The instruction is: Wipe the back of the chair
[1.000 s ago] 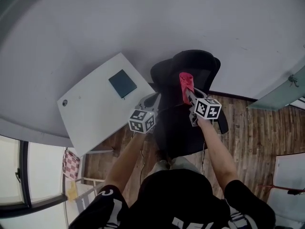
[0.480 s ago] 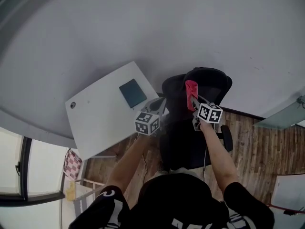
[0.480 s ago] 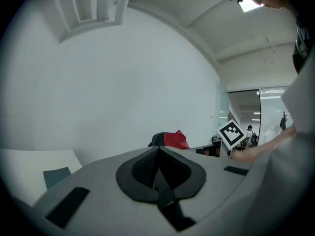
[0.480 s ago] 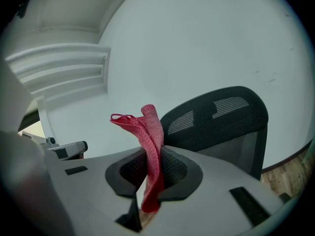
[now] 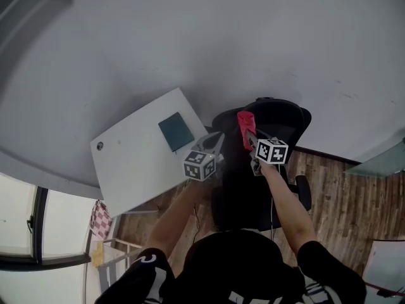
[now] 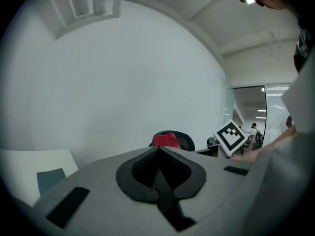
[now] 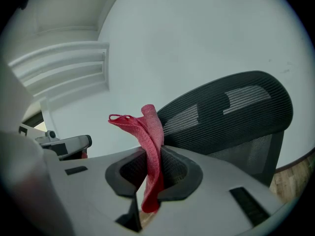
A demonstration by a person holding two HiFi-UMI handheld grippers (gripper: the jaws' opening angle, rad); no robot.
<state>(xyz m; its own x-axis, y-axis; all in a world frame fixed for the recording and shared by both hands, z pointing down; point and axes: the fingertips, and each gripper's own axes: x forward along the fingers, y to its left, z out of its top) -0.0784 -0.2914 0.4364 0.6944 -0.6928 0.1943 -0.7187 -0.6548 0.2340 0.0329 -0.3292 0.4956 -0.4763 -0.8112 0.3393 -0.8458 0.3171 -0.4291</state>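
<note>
The chair back (image 7: pixel 231 117), black mesh by the wall (image 7: pixel 197 33), stood just beyond the right gripper (image 7: pixel 152 176), whose jaws pinched a red cloth (image 7: pixel 149 132) upright for wiping, seemingly not yet touching it, while the left gripper (image 6: pixel 158 176) hung closed and empty.

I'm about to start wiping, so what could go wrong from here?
The red cloth is pinched as a narrow bunch in the right hand-held gripper, so it may slip out or let the jaws scrape the chair back. The left hand-held gripper is shut on nothing, so the chair back may turn away.
</note>
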